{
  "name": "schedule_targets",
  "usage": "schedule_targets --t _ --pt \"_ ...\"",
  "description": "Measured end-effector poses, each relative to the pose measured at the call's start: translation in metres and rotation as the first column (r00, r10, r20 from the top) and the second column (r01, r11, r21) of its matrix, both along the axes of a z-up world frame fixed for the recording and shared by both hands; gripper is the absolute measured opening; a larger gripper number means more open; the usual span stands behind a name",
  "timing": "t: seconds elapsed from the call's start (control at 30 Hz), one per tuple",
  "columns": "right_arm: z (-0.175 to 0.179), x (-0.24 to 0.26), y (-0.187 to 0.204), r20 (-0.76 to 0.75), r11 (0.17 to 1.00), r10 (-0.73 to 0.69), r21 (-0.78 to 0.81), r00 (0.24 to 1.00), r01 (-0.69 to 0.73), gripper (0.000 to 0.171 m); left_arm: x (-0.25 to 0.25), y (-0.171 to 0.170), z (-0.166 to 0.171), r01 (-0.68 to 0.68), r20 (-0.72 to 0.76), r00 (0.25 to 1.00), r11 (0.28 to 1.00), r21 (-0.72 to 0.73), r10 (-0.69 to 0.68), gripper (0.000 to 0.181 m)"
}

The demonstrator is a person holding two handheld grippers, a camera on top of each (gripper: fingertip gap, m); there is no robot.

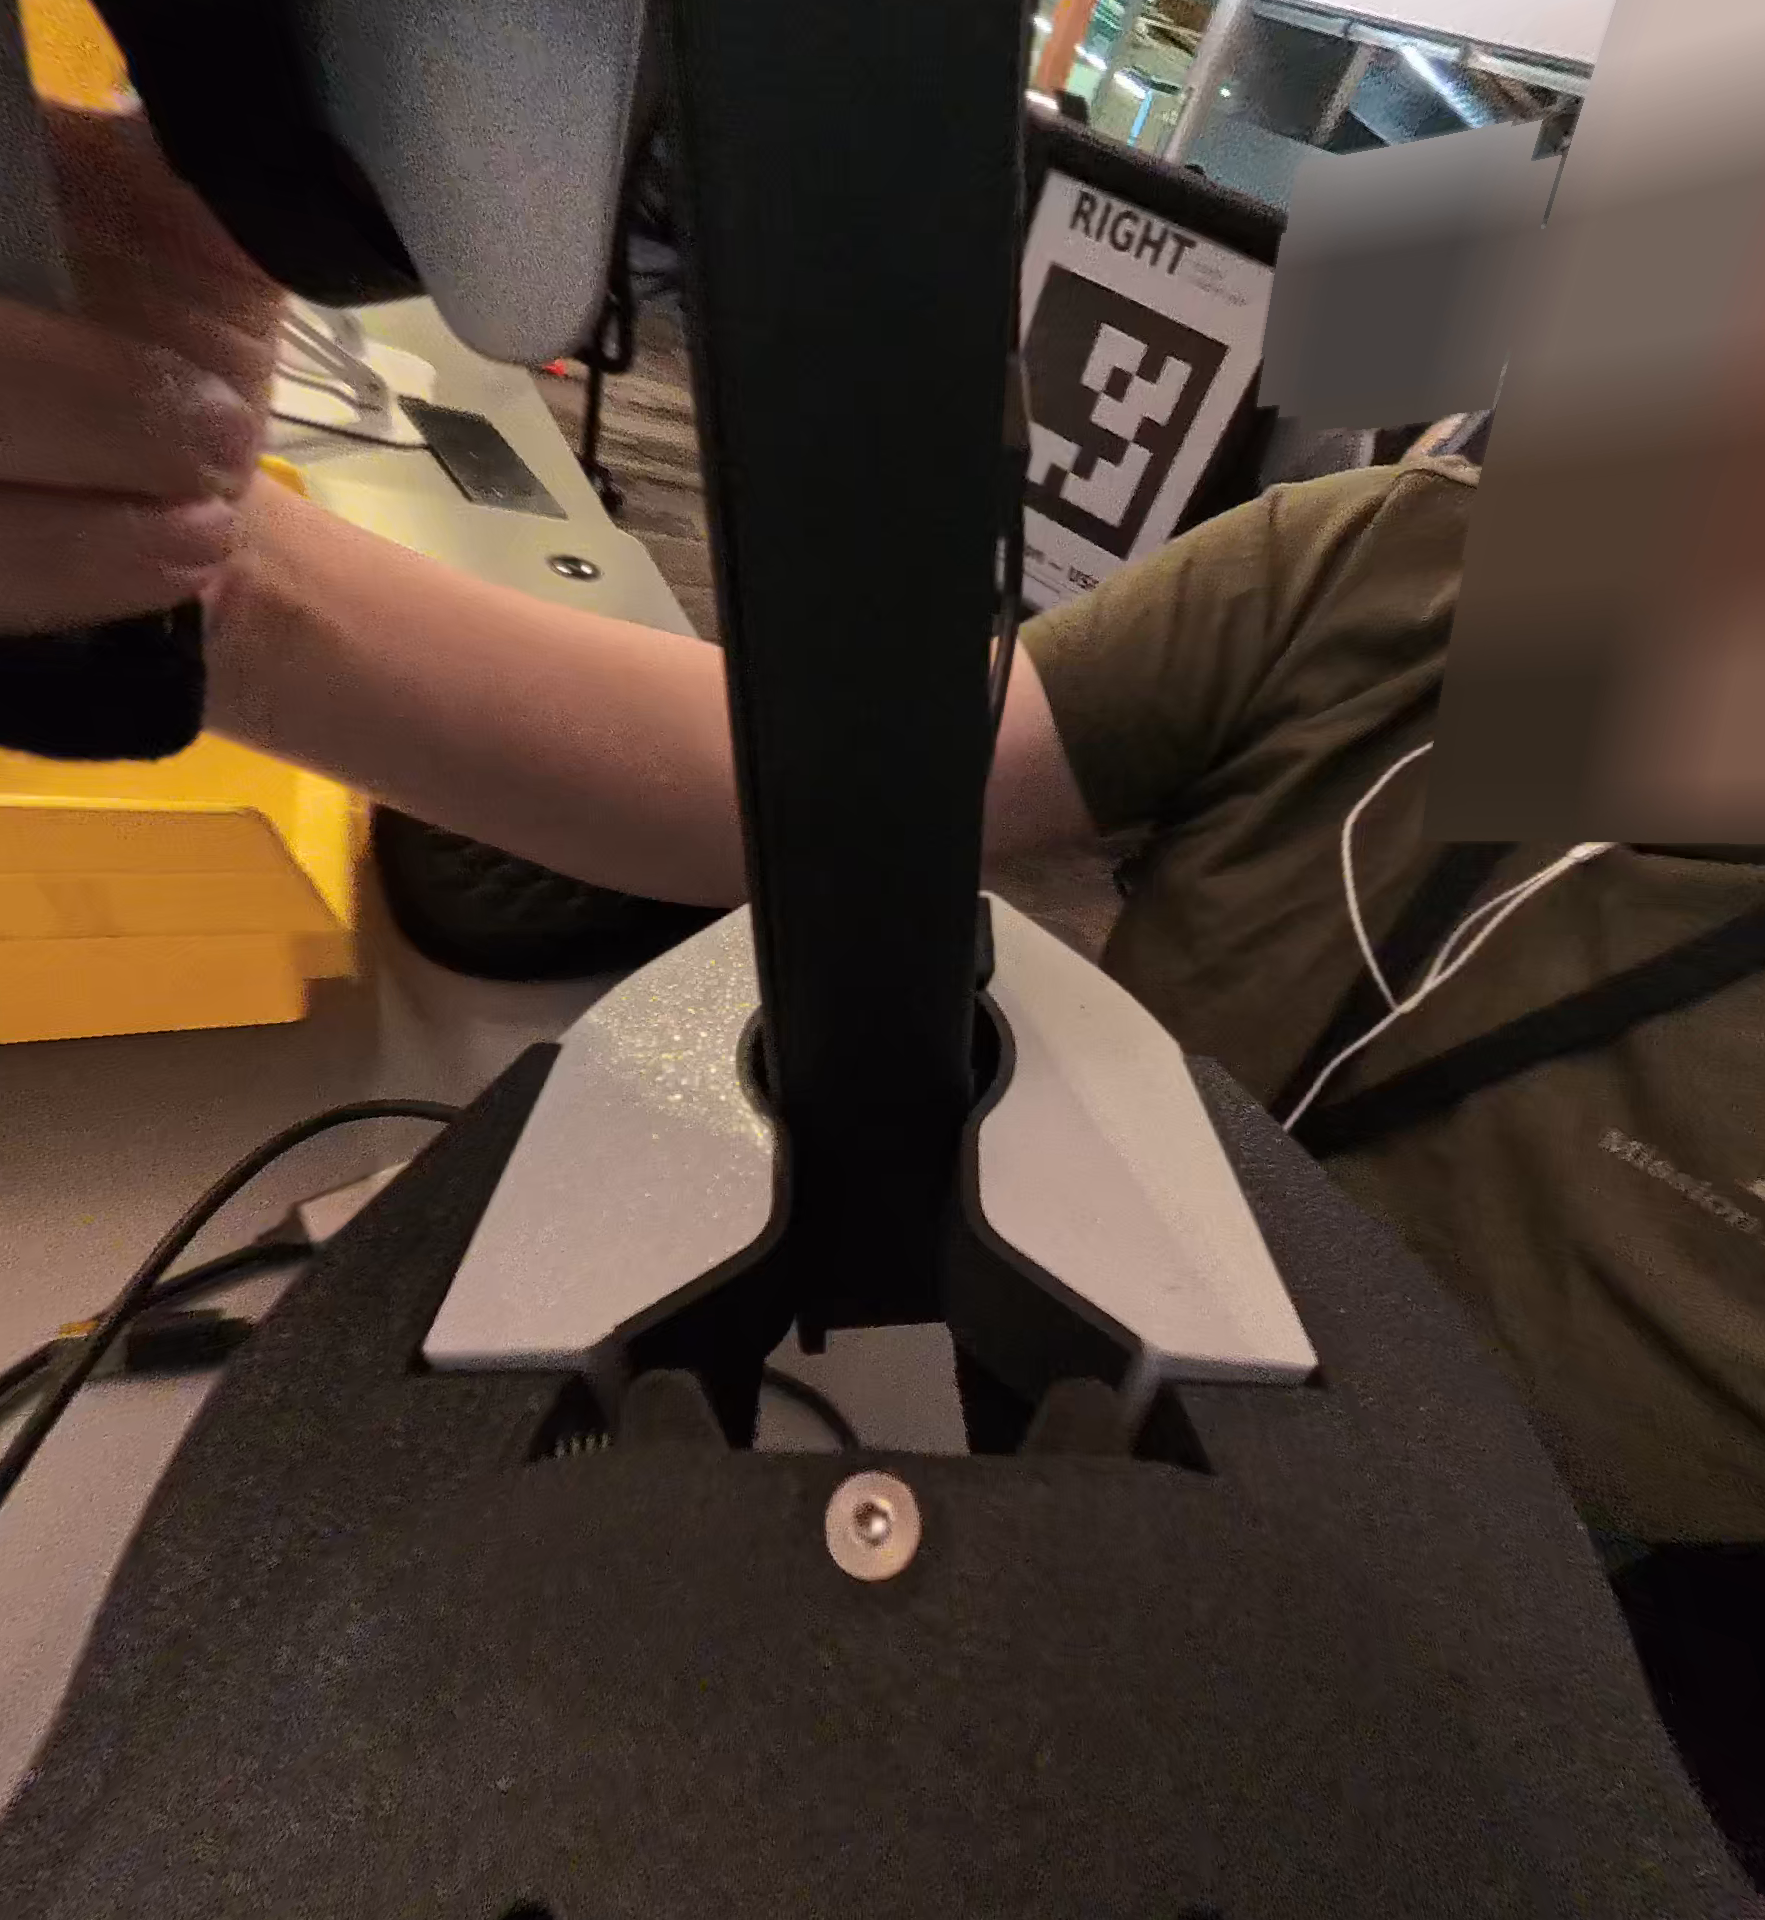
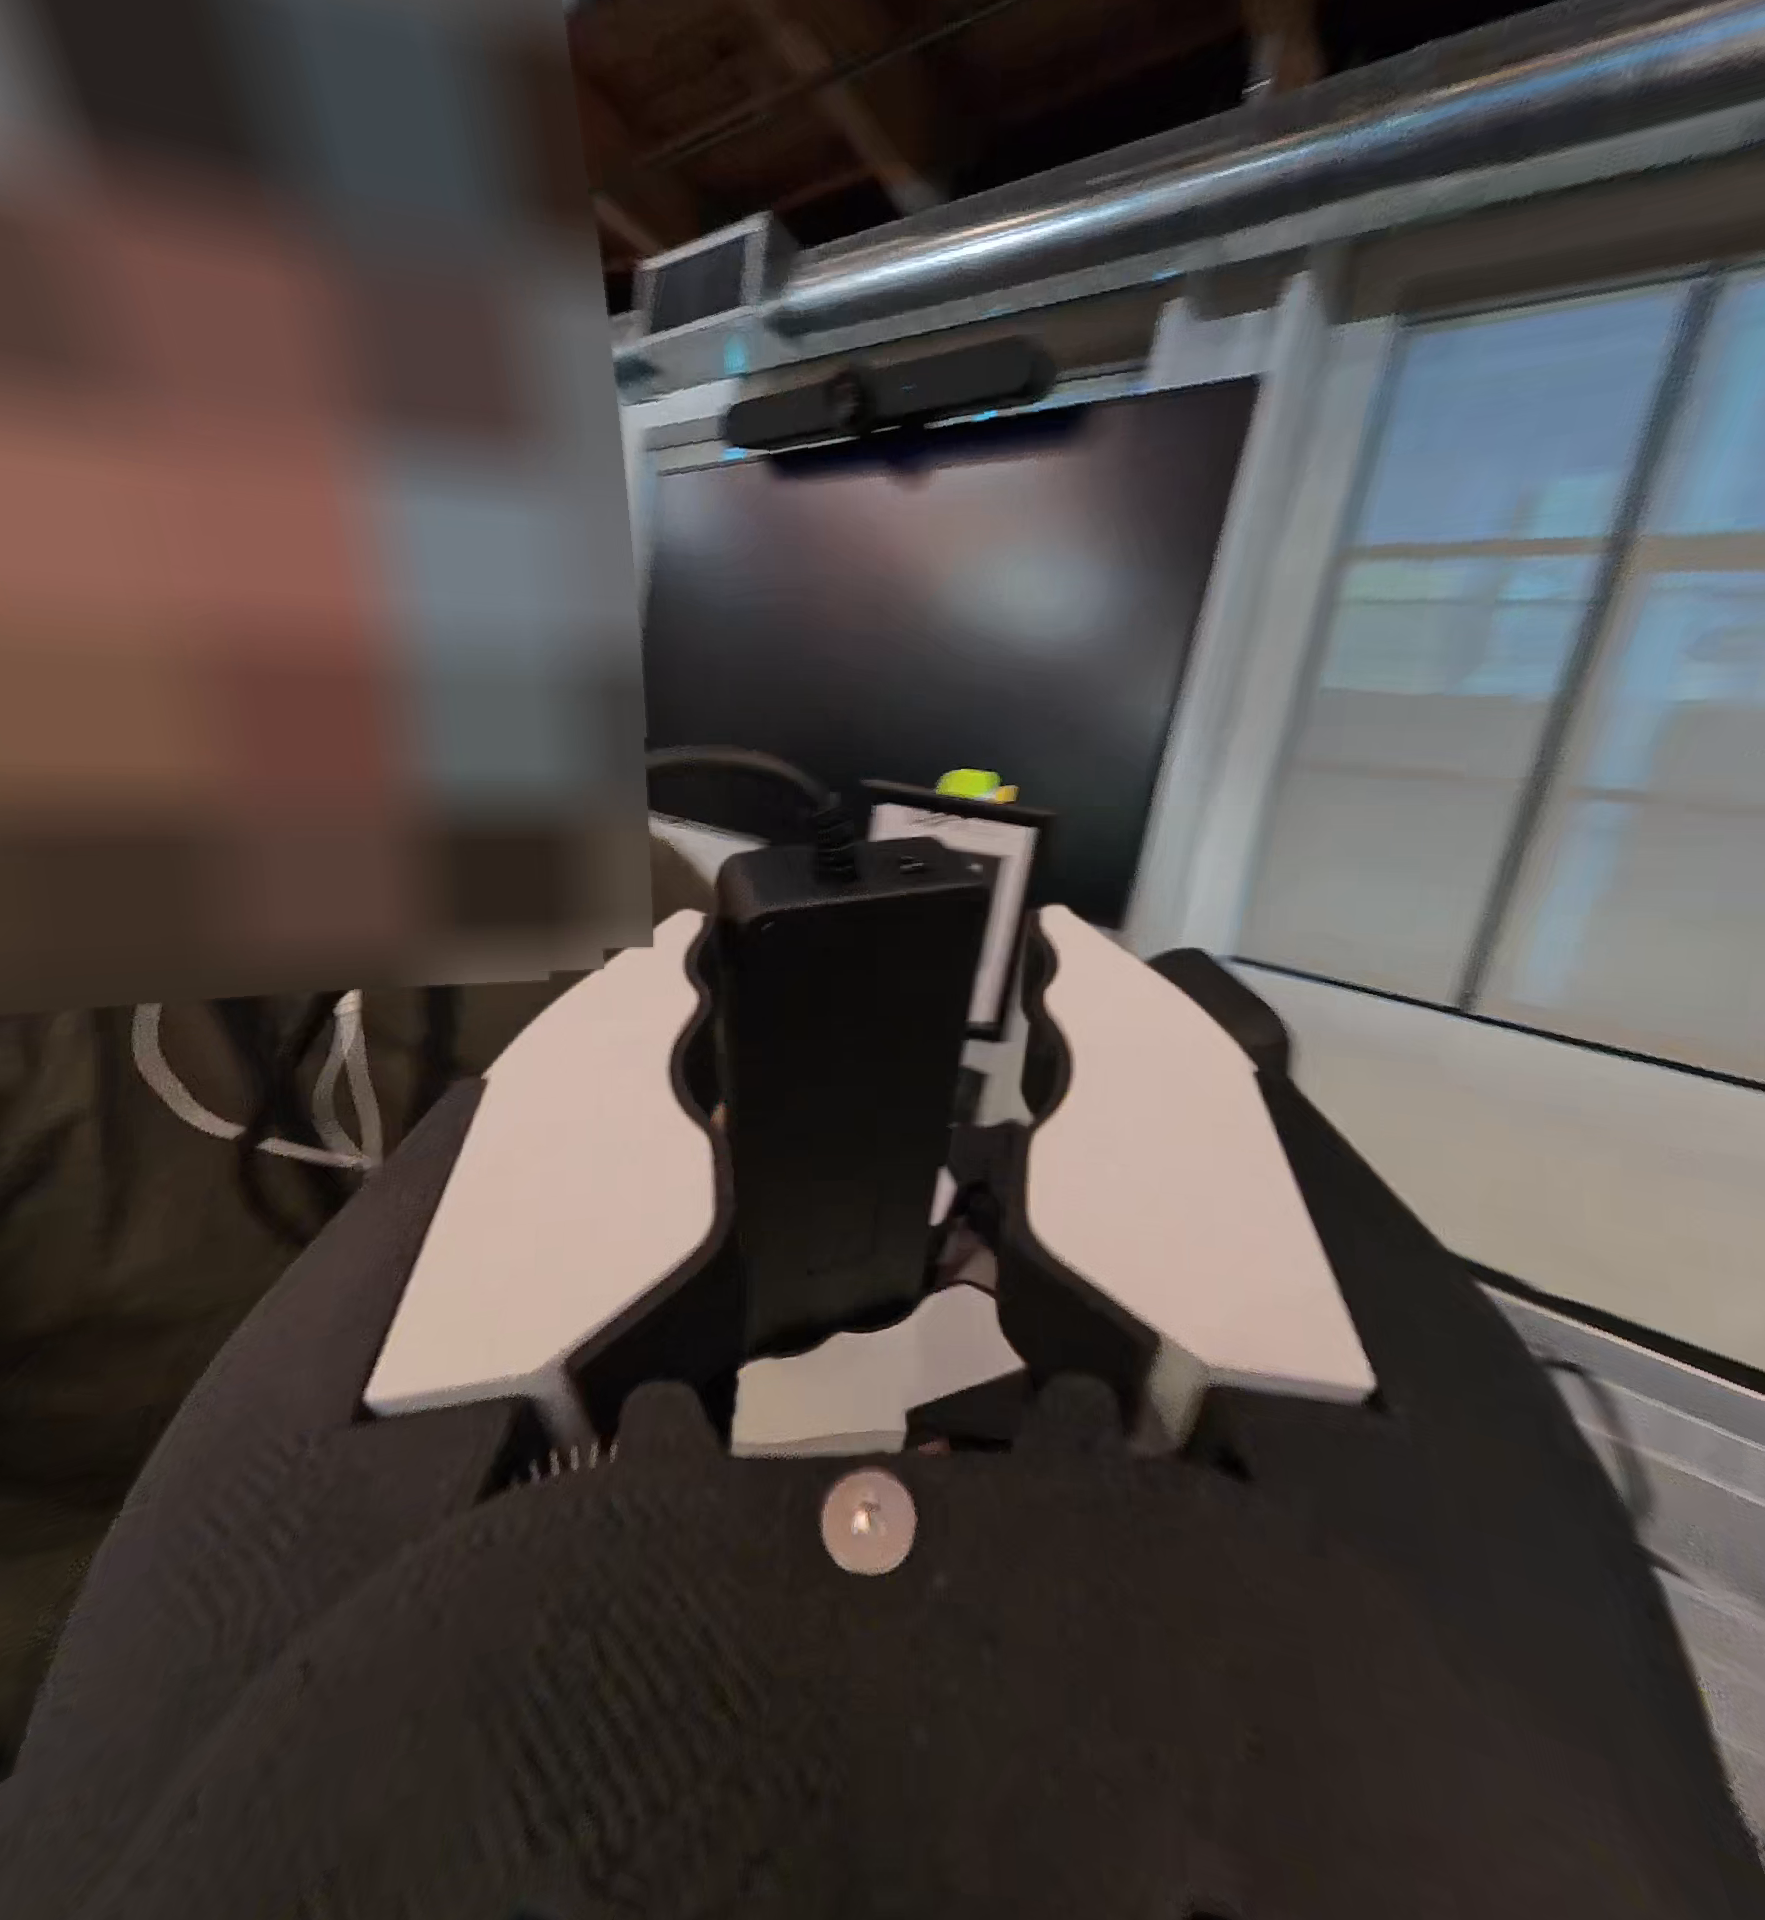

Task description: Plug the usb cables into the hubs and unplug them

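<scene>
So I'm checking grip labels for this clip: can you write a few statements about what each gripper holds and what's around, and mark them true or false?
1. The left gripper is clamped on a long black hub. True.
2. The right gripper is open and empty. False: it is shut on a black hub.
3. A cable leaves the far end of the right gripper's hub. True.
4. A red bin sits on the table in the left wrist view. False: the bin is yellow.
5. Black cables lie on the table in the left wrist view. True.
</scene>
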State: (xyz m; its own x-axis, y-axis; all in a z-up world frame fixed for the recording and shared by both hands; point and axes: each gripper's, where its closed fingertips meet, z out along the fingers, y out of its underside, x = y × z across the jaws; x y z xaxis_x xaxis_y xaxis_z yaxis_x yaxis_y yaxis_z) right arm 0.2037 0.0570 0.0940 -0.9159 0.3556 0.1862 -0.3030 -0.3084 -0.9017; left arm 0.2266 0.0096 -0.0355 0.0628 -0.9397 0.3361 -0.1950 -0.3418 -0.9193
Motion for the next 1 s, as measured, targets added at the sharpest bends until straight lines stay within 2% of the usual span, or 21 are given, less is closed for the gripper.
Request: schedule_targets --t 0.07,0.13,0.2,0.23,0.3,0.4,0.47,0.57,0.7,0.77,0.83,0.93,1.0 --pt "0.007 -0.008 0.019 0.022 0.988 -0.152 -0.036 0.988 0.153 0.063 -0.01 0.01 0.005 -0.073 0.027 0.997 0.997 0.022 0.073 0.028" --pt "0.011 -0.021 0.044 0.1 0.94 -0.335 -0.031 0.937 0.339 0.063 -0.024 0.023 0.006 -0.159 0.013 0.987 0.987 0.016 0.159 0.028" --pt "0.021 -0.029 0.081 0.204 0.84 -0.521 -0.052 0.829 0.541 0.061 -0.042 0.043 0.007 -0.293 -0.016 0.956 0.954 0.057 0.294 0.028" --pt "0.03 -0.027 0.099 0.242 0.774 -0.594 -0.088 0.767 0.627 0.054 -0.052 0.055 0.008 -0.376 -0.027 0.925 0.923 0.083 0.379 0.027" --pt "0.049 -0.011 0.129 0.279 0.609 -0.731 -0.147 0.623 0.78 0.045 -0.075 0.077 0.016 -0.526 -0.015 0.847 0.841 0.128 0.532 0.027" --pt "0.073 0.017 0.134 0.21 0.406 -0.878 -0.15 0.431 0.901 0.038 -0.098 0.097 0.038 -0.644 0.108 0.764 0.762 0.068 0.636 0.027" --pt "0.083 0.024 0.117 0.143 0.336 -0.927 -0.09 0.346 0.938 0.029 -0.115 0.109 0.049 -0.711 0.171 0.697 0.702 0.036 0.696 0.027" --pt "0.076 0.003 0.084 0.115 0.317 -0.944 0.071 0.308 0.946 0.029 -0.133 0.123 0.06 -0.789 0.233 0.603 0.614 0.032 0.763 0.027" --pt "0.031 -0.062 0.059 0.237 0.372 -0.919 0.259 0.315 0.891 0.044 -0.134 0.131 0.064 -0.833 0.23 0.552 0.543 0.109 0.801 0.027" --pt "0.006 -0.09 0.066 0.26 0.315 -0.937 0.332 0.235 0.889 0.048 -0.131 0.13 0.061 -0.838 0.21 0.545 0.515 0.182 0.812 0.027" --pt "-0.008 -0.107 0.073 0.263 0.263 -0.948 0.336 0.178 0.904 0.051 -0.127 0.129 0.056 -0.83 0.172 0.547 0.503 0.241 0.82 0.027" --pt "-0.015 -0.12 0.067 0.331 0.318 -0.918 0.288 0.218 0.903 0.063 -0.124 0.13 0.046 -0.819 0.111 0.538 0.487 0.305 0.836 0.027" --pt "-0.016 -0.123 0.059 0.363 0.36 -0.897 0.266 0.253 0.894 0.057 -0.12 0.131 0.045 -0.814 0.104 0.538 0.484 0.322 0.836 0.027"
